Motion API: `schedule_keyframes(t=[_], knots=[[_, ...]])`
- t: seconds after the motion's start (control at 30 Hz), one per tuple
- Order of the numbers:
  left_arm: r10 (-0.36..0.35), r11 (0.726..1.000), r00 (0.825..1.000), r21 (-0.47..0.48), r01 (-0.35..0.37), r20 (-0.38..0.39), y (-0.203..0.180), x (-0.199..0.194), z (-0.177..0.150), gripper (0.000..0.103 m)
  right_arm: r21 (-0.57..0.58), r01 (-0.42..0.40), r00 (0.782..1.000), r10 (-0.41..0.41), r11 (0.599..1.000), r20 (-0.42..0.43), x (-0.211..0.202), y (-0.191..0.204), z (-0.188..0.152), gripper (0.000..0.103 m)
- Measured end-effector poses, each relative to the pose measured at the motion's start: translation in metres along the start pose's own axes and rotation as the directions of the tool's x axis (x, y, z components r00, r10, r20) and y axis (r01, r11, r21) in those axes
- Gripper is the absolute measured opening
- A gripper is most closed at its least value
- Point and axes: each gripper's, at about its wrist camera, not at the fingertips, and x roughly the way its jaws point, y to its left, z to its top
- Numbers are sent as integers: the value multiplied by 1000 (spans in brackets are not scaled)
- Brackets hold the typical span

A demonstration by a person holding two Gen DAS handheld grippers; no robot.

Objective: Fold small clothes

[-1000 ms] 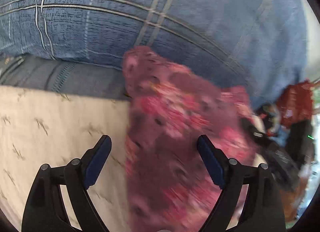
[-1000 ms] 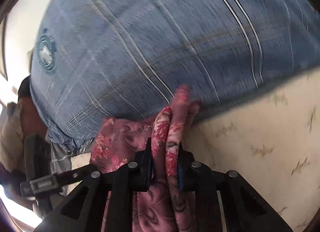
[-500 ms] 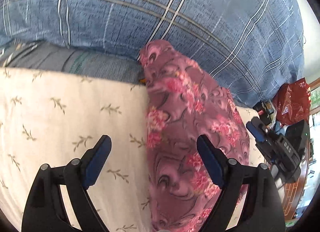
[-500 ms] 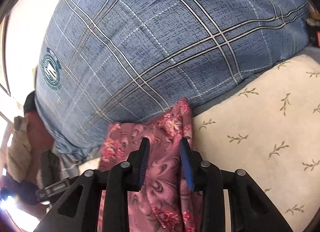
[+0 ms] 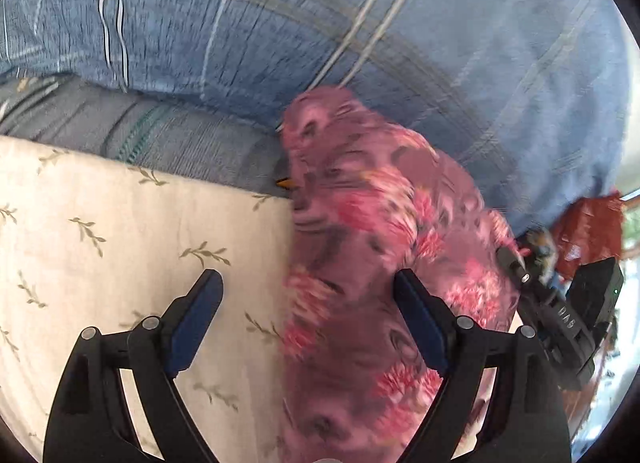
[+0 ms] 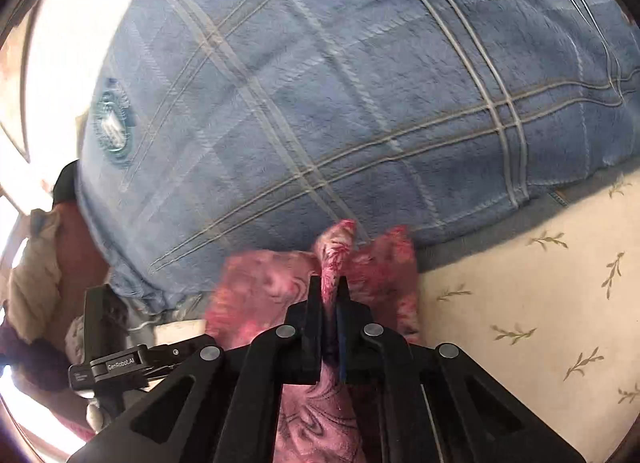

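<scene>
1. On the leaf-print bed sheet (image 5: 120, 231), the pink floral garment (image 5: 372, 263) is lying bunched against the blue plaid blanket (image 6: 340, 103)
2. The right tool (image 6: 330, 291) is pinching a raised fold of the garment tightly between its fingers
3. The left tool (image 5: 308, 295) is hovering released, jaws wide apart, straddling the garment's left edge without gripping it
4. The left view is blurring

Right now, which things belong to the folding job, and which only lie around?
For the job:
- pink floral garment
- right gripper, shut on it
- left gripper, open

Lying about:
- blue plaid pillow
- red bag
- leaf-print bedsheet
</scene>
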Motion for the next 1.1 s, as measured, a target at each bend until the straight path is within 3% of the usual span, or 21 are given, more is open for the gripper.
schedule_keyframes(t=[0.07, 0.1, 0.13, 0.17, 0.23, 0.3, 0.37, 0.4, 0.43, 0.5, 0.53, 0.63, 0.73, 0.8, 0.9, 1.0, 1.03, 1.07, 1.1], knots=[[39, 998, 999, 42, -40, 20, -10, 1, -1, 88, 2, 105, 989, -104, 995, -110, 28, -13, -4, 5], [55, 997, 998, 52, -56, 16, -18, 4, -1, 88, 11, 120, 981, -117, 993, -153, 36, -19, -8, 4], [49, 997, 999, 57, -49, 12, -19, 1, -3, 88, 56, 91, 990, -84, 994, -109, 26, -23, -8, 5], [30, 998, 1000, 62, -31, 7, -19, -4, -7, 88, 73, 75, 993, -68, 995, -93, 19, -23, -8, 14], [-13, 997, 1000, 70, 12, 9, -9, -23, -20, 88, 88, 48, 998, -46, 995, -33, -10, -21, -13, 14], [-63, 995, 998, 78, 61, 25, -2, -39, -39, 88, 92, -31, 999, 32, 995, -12, -27, -20, -22, 18], [-81, 993, 997, 84, 79, 16, 3, -43, -61, 88, 118, -75, 997, 76, 990, -8, -39, -22, -36, 45], [-76, 993, 997, 88, 76, 4, 1, -39, -69, 88, 131, -74, 997, 78, 989, -26, -40, -23, -43, 47], [-61, 994, 998, 95, 62, -8, -1, -33, -77, 88, 133, -72, 994, 81, 989, -67, -35, -24, -53, 46], [-34, 994, 999, 103, 34, 1, -10, -31, -86, 88, 73, -31, 996, 37, 997, -79, -34, -15, -65, 31], [-14, 993, 1000, 115, 12, 18, -13, -32, -88, 88, 24, -41, 998, 42, 999, -44, -43, -7, -64, 5], [-3, 996, 1000, 89, 3, 3, -10, -29, -84, 90, -27, -36, 998, 37, 999, 53, -60, 3, -64, 6], [9, 997, 1000, 71, -8, -17, -17, -32, -83, 90, -70, 116, 991, -120, 991, -59, -34, -11, -77, 9], [2, 995, 1000, 96, -2, 0, -17, -48, -91, 90, -44, 94, 995, -94, 995, -11, -51, -8, -77, 18], [-7, 990, 1000, 143, 5, 14, -19, -60, -113, 90, -33, -3, 996, 6, 999, 83, -100, -6, -95, 19], [11, 983, 1000, 181, -12, 9, -18, -53, -134, 90, -72, -87, 990, 94, 994, 101, -119, 2, -125, 24], [55, 976, 998, 213, -54, 2, -20, -44, -141, 90, -112, -71, 994, 80, 991, 76, -113, 7, -141, 24], [108, 957, 994, 270, -109, 17, -27, -36, -148, 90, -173, 16, 1000, -13, 985, 19, -99, 10, -157, 24], [151, 932, 987, 324, -159, 52, -35, -35, -153, 91, -241, 106, 992, -120, 965, -46, -85, 8, -169, 19]])
